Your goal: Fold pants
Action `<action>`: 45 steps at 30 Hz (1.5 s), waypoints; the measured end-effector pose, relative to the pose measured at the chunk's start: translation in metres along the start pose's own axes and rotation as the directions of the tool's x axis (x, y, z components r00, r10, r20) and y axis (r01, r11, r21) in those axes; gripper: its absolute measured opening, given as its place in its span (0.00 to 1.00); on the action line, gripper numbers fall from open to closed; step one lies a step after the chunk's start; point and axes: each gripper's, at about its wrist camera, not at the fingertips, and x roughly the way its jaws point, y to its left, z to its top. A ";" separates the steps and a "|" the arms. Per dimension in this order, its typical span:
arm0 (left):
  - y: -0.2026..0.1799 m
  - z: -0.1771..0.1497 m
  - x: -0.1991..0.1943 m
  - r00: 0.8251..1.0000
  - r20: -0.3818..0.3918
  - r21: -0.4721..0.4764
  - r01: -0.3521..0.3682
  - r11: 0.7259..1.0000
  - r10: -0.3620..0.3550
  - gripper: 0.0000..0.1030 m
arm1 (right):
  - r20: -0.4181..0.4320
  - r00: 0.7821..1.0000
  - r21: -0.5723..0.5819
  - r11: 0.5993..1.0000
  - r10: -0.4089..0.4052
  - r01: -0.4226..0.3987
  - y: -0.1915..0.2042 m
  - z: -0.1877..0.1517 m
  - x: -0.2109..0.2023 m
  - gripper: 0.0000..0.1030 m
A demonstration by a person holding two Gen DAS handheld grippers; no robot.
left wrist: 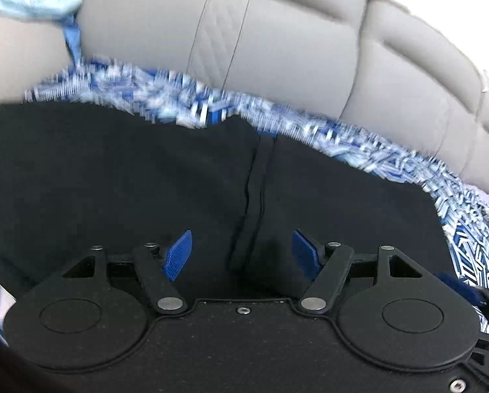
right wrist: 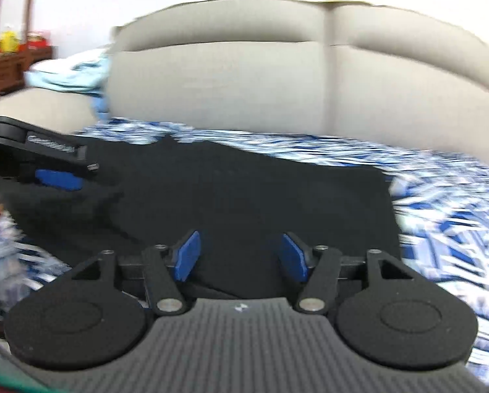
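Black pants (left wrist: 146,177) lie spread on a blue-and-white patterned cover; a seam (left wrist: 254,190) runs down their middle. My left gripper (left wrist: 241,245) is open just above the pants near that seam, its blue pads apart and empty. In the right wrist view the pants (right wrist: 244,196) lie flat, with a straight edge on the right. My right gripper (right wrist: 238,255) is open and empty over their near edge. The left gripper also shows in the right wrist view (right wrist: 58,173) at the left, over the pants.
The patterned cover (right wrist: 441,222) lies over a beige sofa seat, with the sofa backrest (right wrist: 244,82) behind. A light blue cloth (right wrist: 77,75) lies on the sofa arm at the left. Wooden furniture (right wrist: 12,49) stands at the far left.
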 end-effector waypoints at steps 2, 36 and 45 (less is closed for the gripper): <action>-0.002 -0.003 0.010 0.999 -0.040 -0.023 0.007 1.000 -0.008 0.64 | -0.004 0.996 0.010 0.996 -0.088 0.088 -0.015 -0.006 -0.005 0.71; -0.027 -0.040 -0.041 0.989 0.105 0.101 -0.112 0.989 0.102 0.16 | 0.037 0.997 0.193 0.979 -0.073 0.065 -0.062 -0.026 -0.006 0.75; -0.047 -0.030 -0.037 0.984 0.163 0.168 -0.094 0.981 0.066 0.17 | 0.008 0.994 0.172 0.979 -0.110 0.107 -0.056 -0.027 0.005 0.75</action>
